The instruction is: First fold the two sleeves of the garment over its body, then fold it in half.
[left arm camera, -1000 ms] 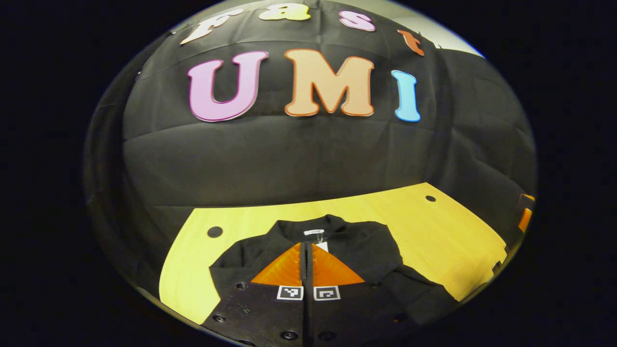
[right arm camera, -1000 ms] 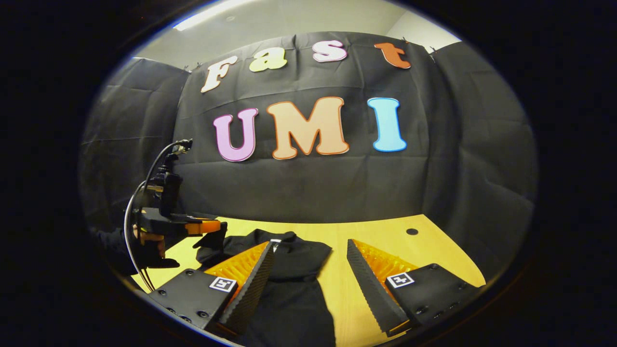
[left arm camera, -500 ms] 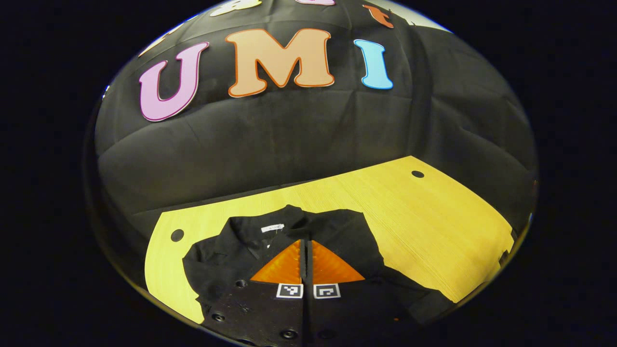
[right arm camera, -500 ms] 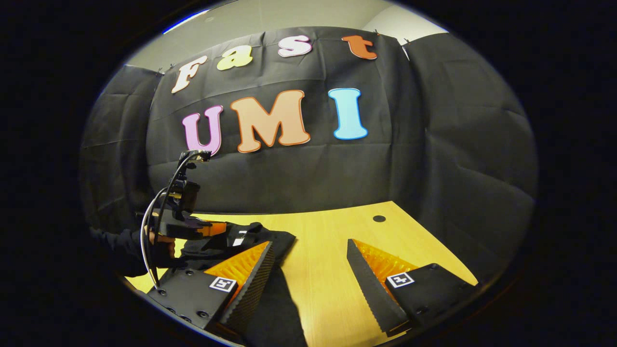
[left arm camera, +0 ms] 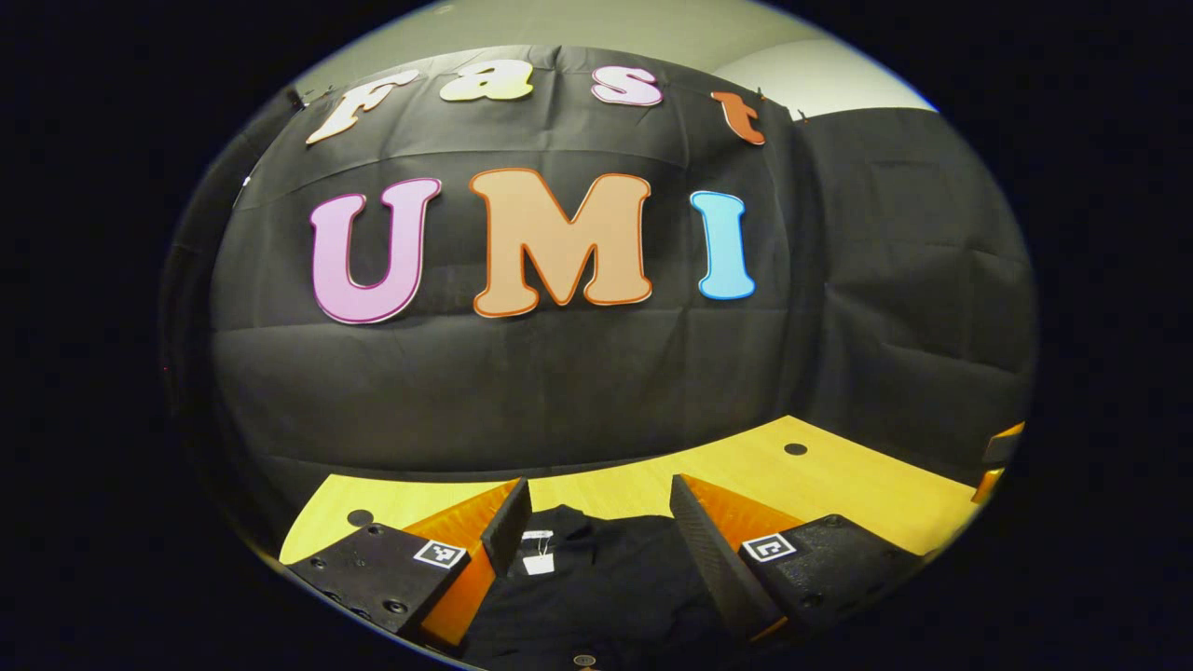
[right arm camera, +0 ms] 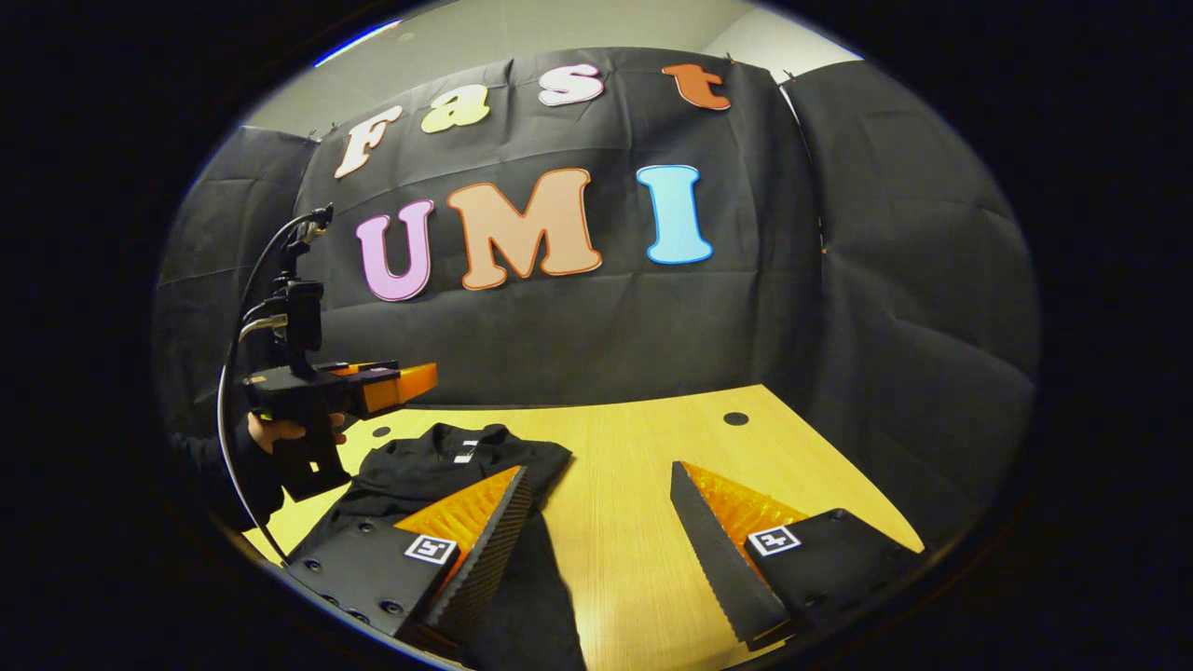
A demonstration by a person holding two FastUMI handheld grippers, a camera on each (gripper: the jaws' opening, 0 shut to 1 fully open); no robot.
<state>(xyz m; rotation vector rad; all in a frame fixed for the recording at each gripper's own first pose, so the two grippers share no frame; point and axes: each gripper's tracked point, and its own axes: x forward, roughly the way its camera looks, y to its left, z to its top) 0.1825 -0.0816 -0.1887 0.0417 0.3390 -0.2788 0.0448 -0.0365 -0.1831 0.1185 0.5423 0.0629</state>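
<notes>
The black garment (left arm camera: 596, 596) lies on the yellow wooden table (left arm camera: 839, 494), its collar with a white label facing me. My left gripper (left arm camera: 592, 522) is open above it, with the collar showing in the gap and nothing held. In the right gripper view the garment (right arm camera: 438, 461) sits bunched at the left, and a strip of it runs toward the near edge beside the left finger. My right gripper (right arm camera: 601, 522) is open over bare table (right arm camera: 634, 485). A hand holds the left gripper (right arm camera: 373, 387) raised above the garment's left side.
Round dark holes mark the tabletop at the back (left arm camera: 795, 448) (right arm camera: 735, 418) and far left (left arm camera: 360, 517). The black cloth wall stands close behind the table. Bare wood stretches to the right of the garment. A cable loops from the left gripper.
My left gripper, shut and low on the garment, has opened and risen, letting the cloth go. The garment now lies still. The right gripper has barely moved.
</notes>
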